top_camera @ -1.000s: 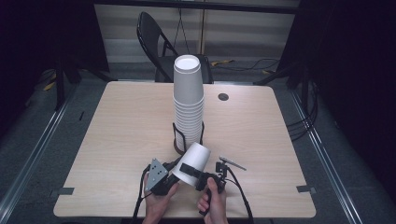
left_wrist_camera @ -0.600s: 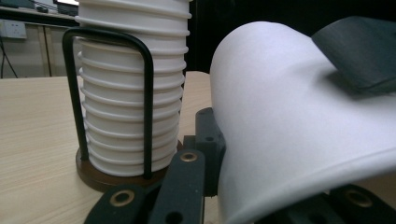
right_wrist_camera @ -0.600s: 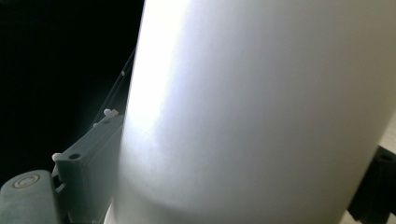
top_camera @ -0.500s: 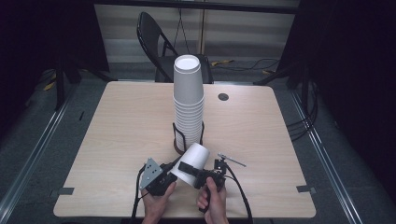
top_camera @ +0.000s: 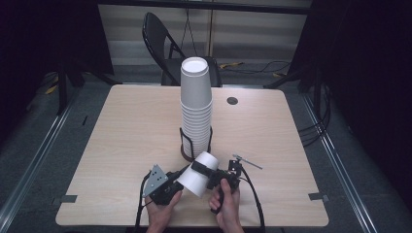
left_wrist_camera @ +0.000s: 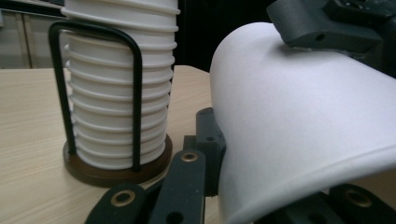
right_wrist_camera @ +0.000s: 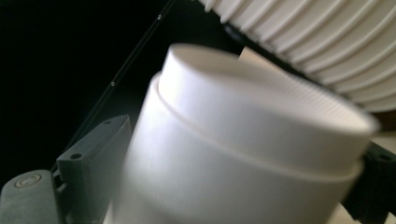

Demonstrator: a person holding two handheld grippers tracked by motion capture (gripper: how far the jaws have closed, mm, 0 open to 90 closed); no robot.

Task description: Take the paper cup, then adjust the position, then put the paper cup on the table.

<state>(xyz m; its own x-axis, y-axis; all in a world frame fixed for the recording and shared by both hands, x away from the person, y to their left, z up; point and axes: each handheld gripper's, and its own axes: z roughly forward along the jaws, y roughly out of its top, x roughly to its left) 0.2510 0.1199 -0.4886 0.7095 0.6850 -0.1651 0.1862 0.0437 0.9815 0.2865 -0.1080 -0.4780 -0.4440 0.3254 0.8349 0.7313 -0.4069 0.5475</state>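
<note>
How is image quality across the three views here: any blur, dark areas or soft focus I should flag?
High view: table evenly lit, surroundings nearly black, everything sharp. Left gripper view: the stack of cups in its wire holder is crisp, the held cup slightly soft. Right gripper view: held cup blurred at its base rim, background black.

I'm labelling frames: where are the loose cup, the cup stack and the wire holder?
loose cup point(top_camera: 197, 175), high view, its side wall.
cup stack point(top_camera: 196, 99), high view, side of the upper cups.
wire holder point(left_wrist_camera: 137, 107), left gripper view, its right upright bar.
</note>
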